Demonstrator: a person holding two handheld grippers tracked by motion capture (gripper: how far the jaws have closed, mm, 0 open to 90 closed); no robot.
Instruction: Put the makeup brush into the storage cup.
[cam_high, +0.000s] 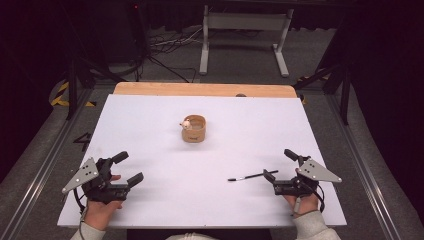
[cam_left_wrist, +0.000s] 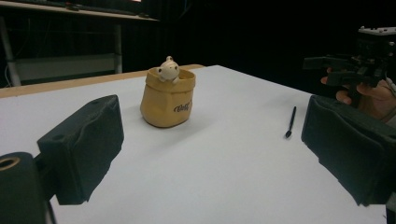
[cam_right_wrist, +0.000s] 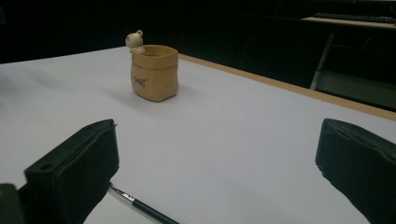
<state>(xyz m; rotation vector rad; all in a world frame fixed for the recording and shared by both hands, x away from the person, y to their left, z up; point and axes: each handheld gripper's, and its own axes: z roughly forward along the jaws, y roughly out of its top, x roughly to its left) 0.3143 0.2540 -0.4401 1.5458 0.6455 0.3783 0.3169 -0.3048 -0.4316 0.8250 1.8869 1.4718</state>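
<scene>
The left hand-held gripper is being held near the left front corner of the white table — jaws spread wide, nothing between them. The right hand-held gripper is being held near the right front corner, its jaws likewise wide apart and empty. A thin black pen is lying flat on the table just beside the right gripper's inner jaw — contact cannot be determined. A tan sack-shaped pot with a small pale figure on its rim is standing upright near the table's centre, well apart from both grippers.
</scene>
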